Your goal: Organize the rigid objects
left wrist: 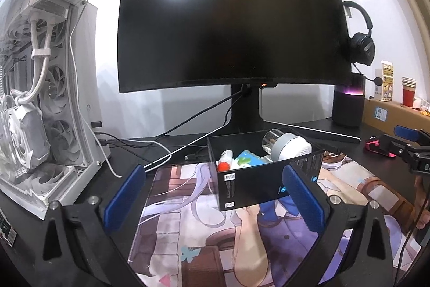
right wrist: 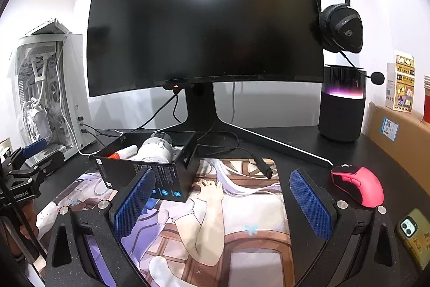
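Black box (left wrist: 264,174) on desk mat (left wrist: 204,227), holding glue stick (left wrist: 225,160) at 9 o'clock, blue-green packet (left wrist: 246,158) centre, grey-white jar (left wrist: 289,145) at 3 o'clock, left gripper (left wrist: 213,202) and right gripper (right wrist: 221,202) both spread wide, empty.

Black box (left wrist: 266,179) with blue round logos; inside it a white-and-grey cylinder (left wrist: 289,148) and a white tube with orange cap (left wrist: 225,160). Pink mouse (right wrist: 360,188), blue textured pads (right wrist: 311,203), illustrated purple-and-brown mat (right wrist: 242,219).

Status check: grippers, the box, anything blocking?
Left gripper open, empty. Right gripper open, empty. Black box on desk mat, items inside. Pink mouse loose at right; nothing blocking.
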Motion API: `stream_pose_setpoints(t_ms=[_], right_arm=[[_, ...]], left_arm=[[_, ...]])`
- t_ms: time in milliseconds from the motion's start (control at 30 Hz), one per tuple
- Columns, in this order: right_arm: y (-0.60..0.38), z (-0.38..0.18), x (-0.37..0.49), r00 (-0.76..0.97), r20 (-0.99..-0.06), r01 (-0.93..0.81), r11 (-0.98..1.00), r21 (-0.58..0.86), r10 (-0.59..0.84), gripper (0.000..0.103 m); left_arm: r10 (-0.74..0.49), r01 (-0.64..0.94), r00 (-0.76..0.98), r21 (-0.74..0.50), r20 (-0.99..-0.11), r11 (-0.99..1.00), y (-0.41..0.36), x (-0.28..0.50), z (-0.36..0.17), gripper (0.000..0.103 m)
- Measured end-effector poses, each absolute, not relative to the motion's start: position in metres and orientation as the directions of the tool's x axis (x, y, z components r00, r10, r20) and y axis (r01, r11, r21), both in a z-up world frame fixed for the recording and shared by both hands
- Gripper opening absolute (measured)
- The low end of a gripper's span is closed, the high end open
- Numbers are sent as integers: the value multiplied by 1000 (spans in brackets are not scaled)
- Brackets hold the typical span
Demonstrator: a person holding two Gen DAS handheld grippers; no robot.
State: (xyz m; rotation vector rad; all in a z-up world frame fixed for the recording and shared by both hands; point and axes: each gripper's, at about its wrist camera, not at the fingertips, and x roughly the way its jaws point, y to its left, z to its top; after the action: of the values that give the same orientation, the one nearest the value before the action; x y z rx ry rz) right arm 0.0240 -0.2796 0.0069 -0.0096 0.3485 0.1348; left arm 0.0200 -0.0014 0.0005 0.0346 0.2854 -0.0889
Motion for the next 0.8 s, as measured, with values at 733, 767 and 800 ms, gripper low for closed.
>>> stream_pose_setpoints(t_ms=[733, 767, 800], right_arm=[[-267, 7, 20, 929, -326, -191, 981, -17, 175, 102], [-268, 7, 21, 929, -327, -192, 981, -16, 176, 102], [-268, 7, 21, 928, -327, -191, 981, -15, 176, 102]], left_arm=[[-67, 73, 955, 10, -289, 997, 4, 21, -1, 103], [-67, 72, 955, 8, -289, 997, 5, 21, -1, 103], [-67, 72, 955, 8, -290, 997, 5, 21, -1, 103]])
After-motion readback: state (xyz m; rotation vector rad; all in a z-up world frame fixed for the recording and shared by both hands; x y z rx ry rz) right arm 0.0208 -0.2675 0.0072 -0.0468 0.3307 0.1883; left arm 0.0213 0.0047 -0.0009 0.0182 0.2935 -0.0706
